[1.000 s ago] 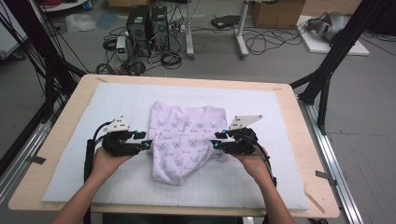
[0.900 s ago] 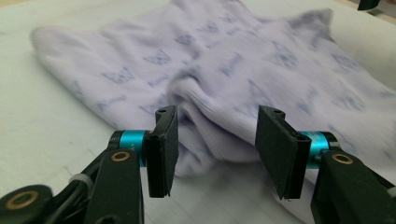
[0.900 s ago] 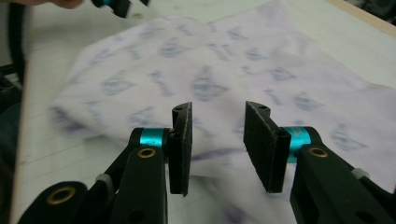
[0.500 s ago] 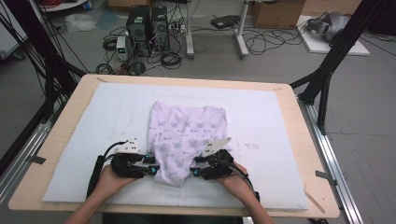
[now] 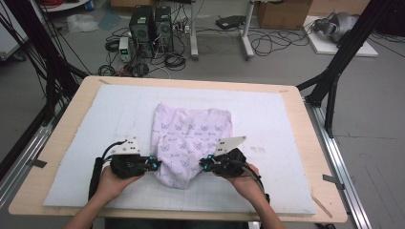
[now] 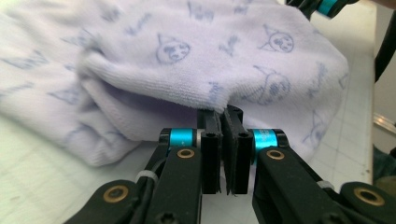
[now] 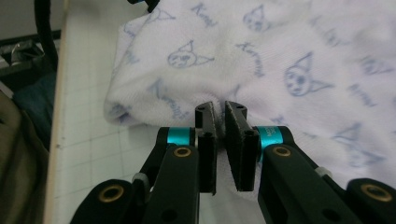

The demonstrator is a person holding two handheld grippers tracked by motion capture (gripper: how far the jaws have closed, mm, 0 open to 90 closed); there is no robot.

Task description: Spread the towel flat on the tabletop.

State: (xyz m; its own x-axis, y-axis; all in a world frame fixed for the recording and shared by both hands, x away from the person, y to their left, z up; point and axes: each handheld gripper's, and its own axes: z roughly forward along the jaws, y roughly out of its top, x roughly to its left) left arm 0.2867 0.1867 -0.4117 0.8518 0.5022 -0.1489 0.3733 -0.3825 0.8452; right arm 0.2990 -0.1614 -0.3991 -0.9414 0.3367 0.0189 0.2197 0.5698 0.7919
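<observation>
Both hands are low at the near end of the pale lilac terry towel printed with little blue cat faces (image 5: 191, 138), which lies bunched in the middle of the white gridded mat (image 5: 286, 124) on the light wooden worktop (image 5: 62, 138). The left gripper (image 5: 155, 165) has come in at the towel's near left edge, its jaws having just been closing, and in the left gripper view its black fingers (image 6: 211, 144) stand pressed together on a fold of the cloth (image 6: 187, 51), the hem tucked in right at their tips. The right gripper (image 5: 203, 165) mirrors it at the near right edge; its jaws have also just been closing, and its fingers (image 7: 238, 140) pinch the white pile (image 7: 280, 56) with only a sliver of cloth showing between the pads. So this looks like the grasp step, two corners taken for a fold or a spread. The next move probably calls for lifting both hands together, level, and keeping the pinches firm so that the thick terry does not slip out; the left bite looks shallow and could let go once the cloth takes weight.
</observation>
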